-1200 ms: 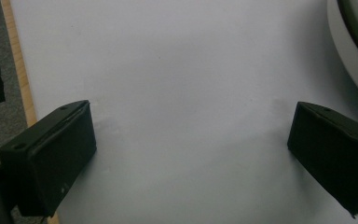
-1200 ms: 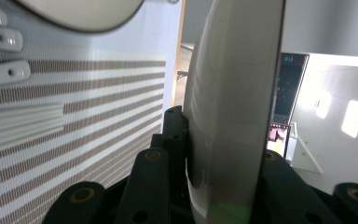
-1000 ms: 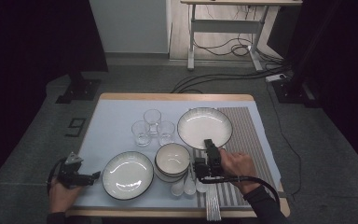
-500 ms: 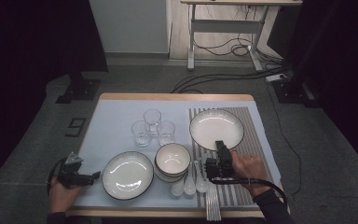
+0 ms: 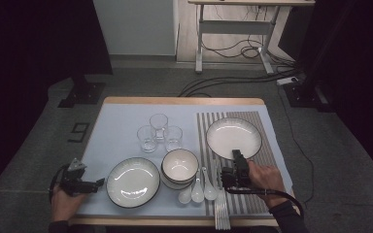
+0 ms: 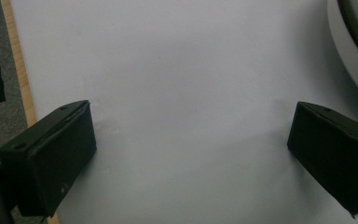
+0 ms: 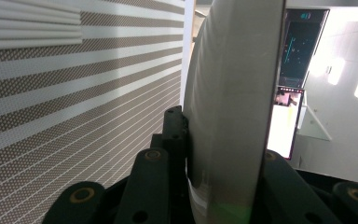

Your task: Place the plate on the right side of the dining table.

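Moved: right gripper [image 5: 236, 162] and the plate [image 5: 233, 137] it grips have shifted toward the table's right and near side since a second ago; the plate now lies over the striped mat [image 5: 262, 160] instead of beside the bowls.
Right gripper: jaws pinched on the plate's near rim, one above and one below, as the right gripper view shows [image 7: 223, 154].
Plate: white with a dark rim, over the middle of the mat, right of the glasses [image 5: 159, 132]; whether it rests on the mat or is held just above it I cannot tell.
Left gripper: [image 5: 85, 184] at the table's near left corner, unmoved; jaws spread wide with nothing between them, bare blue cloth [image 6: 182, 93] under them.
Second plate: [image 5: 133, 182] just right of the left gripper, apart from it; its edge shows at the top right of the left gripper view.
Bowls: [image 5: 179, 167] stacked, between the two plates.
Spoons: [image 5: 197, 190] three white ones, just in front of the bowls.
Chopsticks: [image 5: 222, 208] pale bundle on the mat's near edge, just left of the right hand [image 5: 267, 177].
Glasses: three, clustered behind the bowls.
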